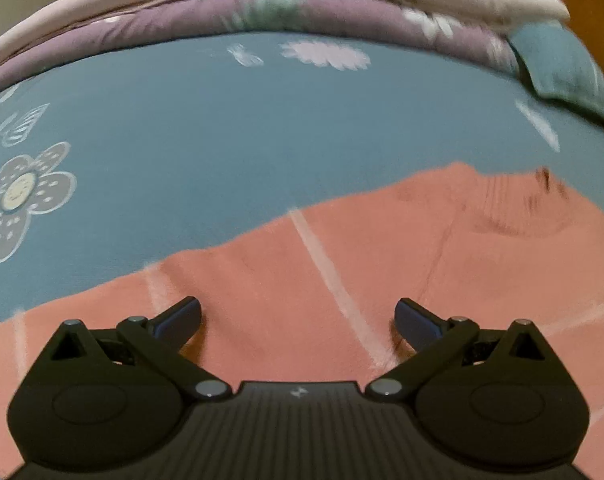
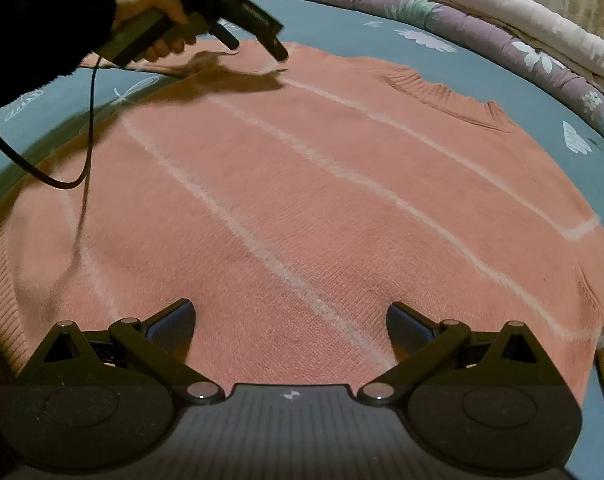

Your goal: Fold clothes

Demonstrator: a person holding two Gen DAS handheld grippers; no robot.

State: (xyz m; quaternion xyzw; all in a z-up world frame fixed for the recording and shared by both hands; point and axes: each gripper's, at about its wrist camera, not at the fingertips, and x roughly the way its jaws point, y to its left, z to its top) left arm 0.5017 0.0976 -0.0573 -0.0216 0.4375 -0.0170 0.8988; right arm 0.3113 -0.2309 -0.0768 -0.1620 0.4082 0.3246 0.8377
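Knitwear, a salmon sweater [image 2: 302, 184] with pale stripes, is spread flat on the blue flowered bedsheet [image 1: 222, 128], neckline toward the rolled quilts [image 1: 262, 8], so its edges can be reached. Left tongs [image 1: 298, 320] are held wide and empty over its far edge. Right tongs [image 2: 290, 320] are held wide and empty above its body.

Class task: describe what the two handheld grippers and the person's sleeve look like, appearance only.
Each gripper, left gripper and right gripper, has a black ribbed body with a small white logo, black linkage arms with silver pivot pins, and dark blue-black fingers. The right wrist view shows a black cable trailing from the left gripper's grey handle, and a dark fuzzy sleeve.
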